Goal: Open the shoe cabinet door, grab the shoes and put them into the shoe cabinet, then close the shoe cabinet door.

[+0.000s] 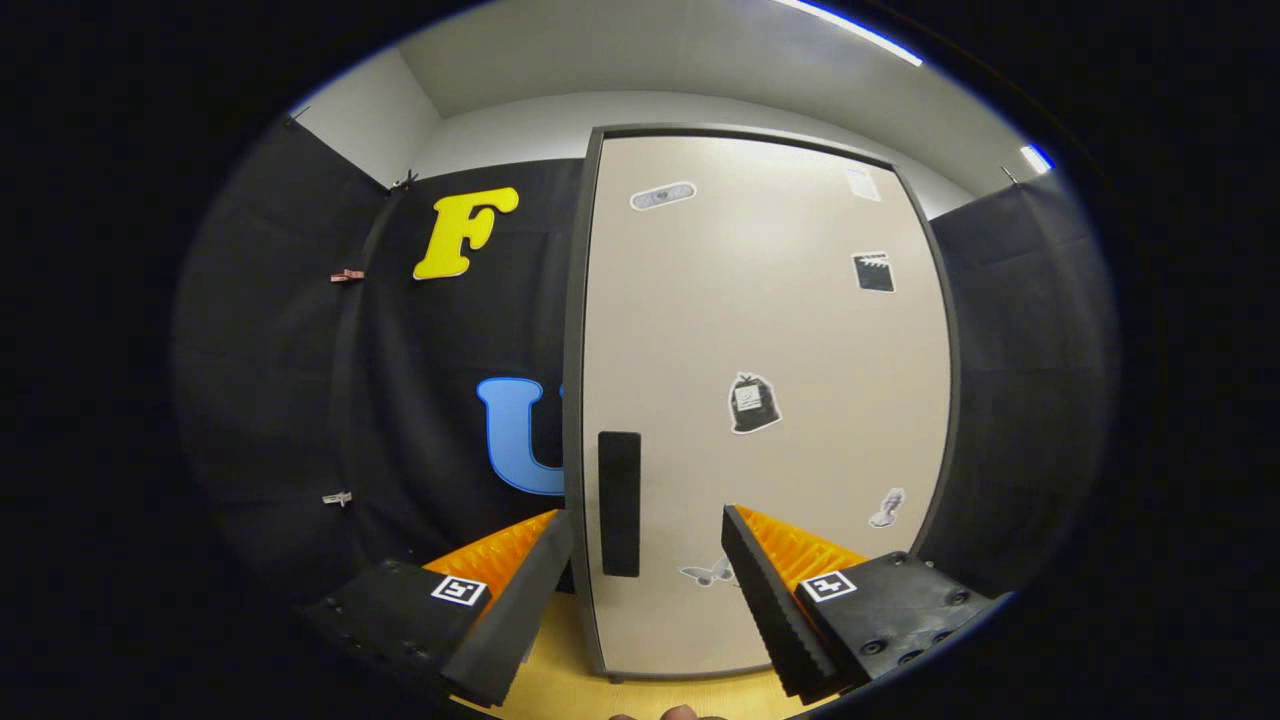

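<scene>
Ribbed pads line the inner faces of the two fingers (755,590), which stand wide apart with nothing held between them. Each finger carries a small square marker on its upper block. The gripper (645,560) points straight at the shoe cabinet door (780,330), and the gap between the fingers frames the lower part of the door's left edge.

In that gap, just beyond the fingertips, sits the door's handle (619,503), a dark upright rectangular recess set close to the left edge of the door. Whether the fingers touch the door cannot be told from this view.

The door is shut, a pale beige panel inside a dark grey frame (574,350). Several small stickers (753,403) are scattered over it: one near the middle, a few toward the top, one at the lower right, and a butterfly-shaped one just beside the right finger.

Below the door a strip of light wooden floor (570,680) shows between the fingers. Black cloth (300,380) hangs as the booth's wall on both sides of the cabinet, with small clips (346,275) pinned to it at the left. Above are white walls and a ceiling light (850,28).
</scene>
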